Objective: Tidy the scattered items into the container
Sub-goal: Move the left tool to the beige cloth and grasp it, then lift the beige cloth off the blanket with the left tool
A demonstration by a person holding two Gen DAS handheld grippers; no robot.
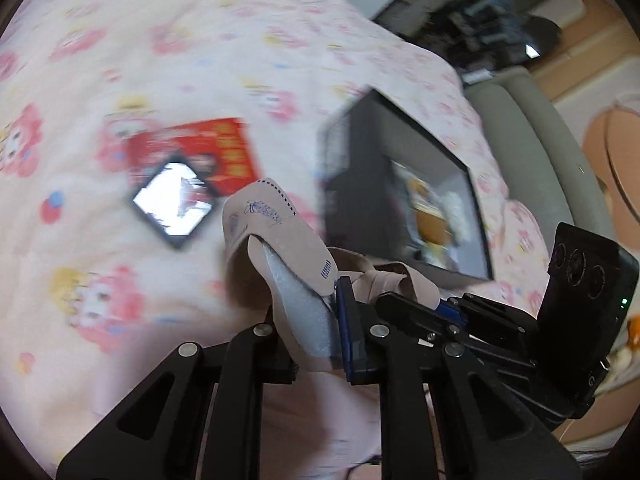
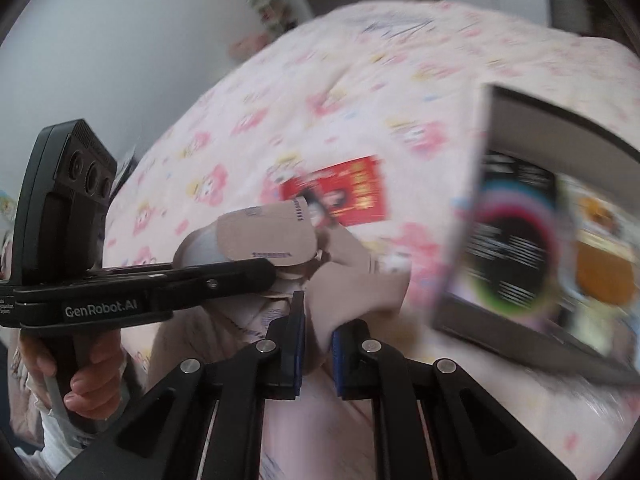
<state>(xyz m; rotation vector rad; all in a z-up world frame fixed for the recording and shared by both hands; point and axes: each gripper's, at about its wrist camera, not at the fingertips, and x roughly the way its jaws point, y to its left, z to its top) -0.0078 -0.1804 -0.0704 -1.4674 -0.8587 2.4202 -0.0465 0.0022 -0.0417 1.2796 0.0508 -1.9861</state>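
Note:
A beige face mask (image 1: 276, 220) with a white lining hangs above the bed. My left gripper (image 1: 316, 320) is shut on its folded body, and in the right wrist view the same gripper (image 2: 270, 276) clamps the mask (image 2: 264, 236) from the left. My right gripper (image 2: 318, 344) is shut on the mask's loose beige end, which fills the gap between the blue pads. It enters the left wrist view (image 1: 404, 304) from the right, by the straps. The dark grey box (image 1: 420, 148) stands open on the bed to the right, with colourful items inside.
A red packet (image 1: 224, 148) and a small black-framed mirror (image 1: 174, 204) lie on the pink flowered bedsheet (image 1: 100, 60). The red packet (image 2: 352, 192) lies left of the box (image 2: 560, 120). A hand (image 2: 92, 384) grips the left tool's handle. A grey bed frame (image 1: 540, 140) runs past the box.

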